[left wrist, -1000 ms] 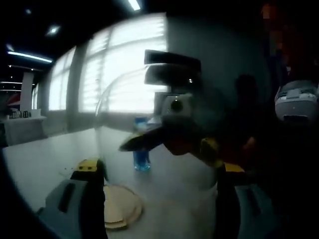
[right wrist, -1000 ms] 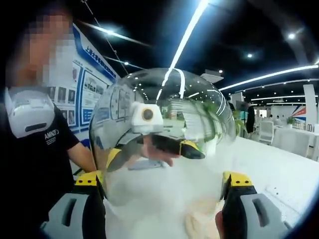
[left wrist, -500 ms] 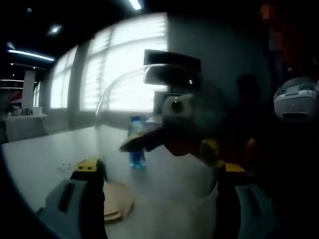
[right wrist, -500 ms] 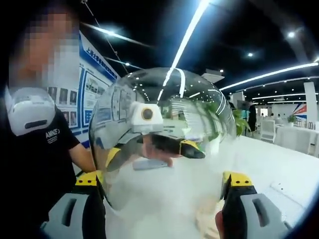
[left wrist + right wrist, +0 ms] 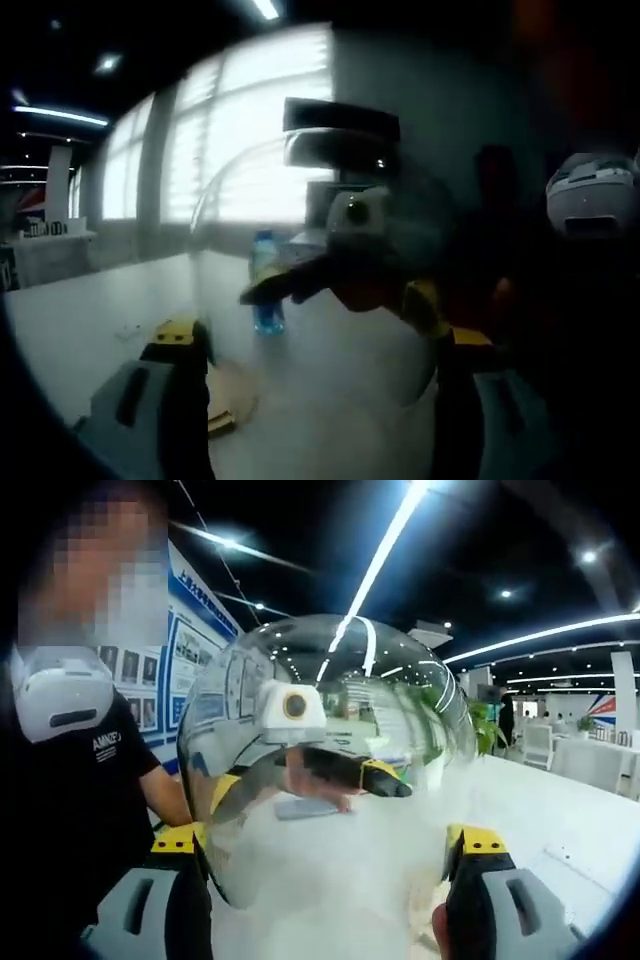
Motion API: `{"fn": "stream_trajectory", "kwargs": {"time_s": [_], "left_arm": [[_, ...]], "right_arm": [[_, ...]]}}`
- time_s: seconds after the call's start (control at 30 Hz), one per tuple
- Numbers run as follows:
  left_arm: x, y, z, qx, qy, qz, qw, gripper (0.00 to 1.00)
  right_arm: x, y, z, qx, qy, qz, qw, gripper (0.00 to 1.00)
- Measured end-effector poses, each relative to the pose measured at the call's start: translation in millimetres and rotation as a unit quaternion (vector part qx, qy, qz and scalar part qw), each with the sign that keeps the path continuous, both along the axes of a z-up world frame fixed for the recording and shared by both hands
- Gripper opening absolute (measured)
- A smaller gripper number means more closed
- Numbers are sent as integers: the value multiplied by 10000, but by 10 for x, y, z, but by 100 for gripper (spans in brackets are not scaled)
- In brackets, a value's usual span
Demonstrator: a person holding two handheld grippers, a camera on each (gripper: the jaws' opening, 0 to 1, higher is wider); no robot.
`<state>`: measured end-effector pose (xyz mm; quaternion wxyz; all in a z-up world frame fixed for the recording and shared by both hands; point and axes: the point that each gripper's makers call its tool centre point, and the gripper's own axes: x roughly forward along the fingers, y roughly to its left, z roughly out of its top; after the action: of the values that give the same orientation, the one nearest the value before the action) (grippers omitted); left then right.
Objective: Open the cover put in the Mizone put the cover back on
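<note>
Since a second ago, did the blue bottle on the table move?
Cannot tell. The blue bottle sits further left in the left gripper view, but the window and table slid too, so the camera likely moved.

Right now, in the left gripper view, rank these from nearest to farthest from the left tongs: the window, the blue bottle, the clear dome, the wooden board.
1. Clear dome, between the tongs.
2. Wooden board, low, just beyond the near-side jaw.
3. Blue bottle, upright farther along the table.
4. Window, at the back.
</note>
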<state>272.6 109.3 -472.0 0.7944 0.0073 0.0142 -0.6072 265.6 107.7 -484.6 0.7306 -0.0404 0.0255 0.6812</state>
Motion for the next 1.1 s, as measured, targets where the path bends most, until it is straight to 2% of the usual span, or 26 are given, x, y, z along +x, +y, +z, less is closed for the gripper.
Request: {"fn": "stream_trajectory", "kwargs": {"time_s": [0.53, 0.67, 0.77, 1.1], "left_arm": [[-99, 11, -86, 51, 61, 85, 9999, 81], [-103, 8, -97, 34, 128, 115, 9998, 81], [-96, 7, -115, -56, 181, 133, 9997, 81], [-113, 11, -97, -285, 96, 180, 9994, 81]], "right_arm": [[-81, 21, -99, -71, 15, 20, 10000, 90], [-82, 10, -111, -24, 97, 34, 9999, 90], [-77, -2, -125, 24, 204, 33, 9998, 90], [-79, -5, -105, 229, 173, 25, 9996, 90]]}}
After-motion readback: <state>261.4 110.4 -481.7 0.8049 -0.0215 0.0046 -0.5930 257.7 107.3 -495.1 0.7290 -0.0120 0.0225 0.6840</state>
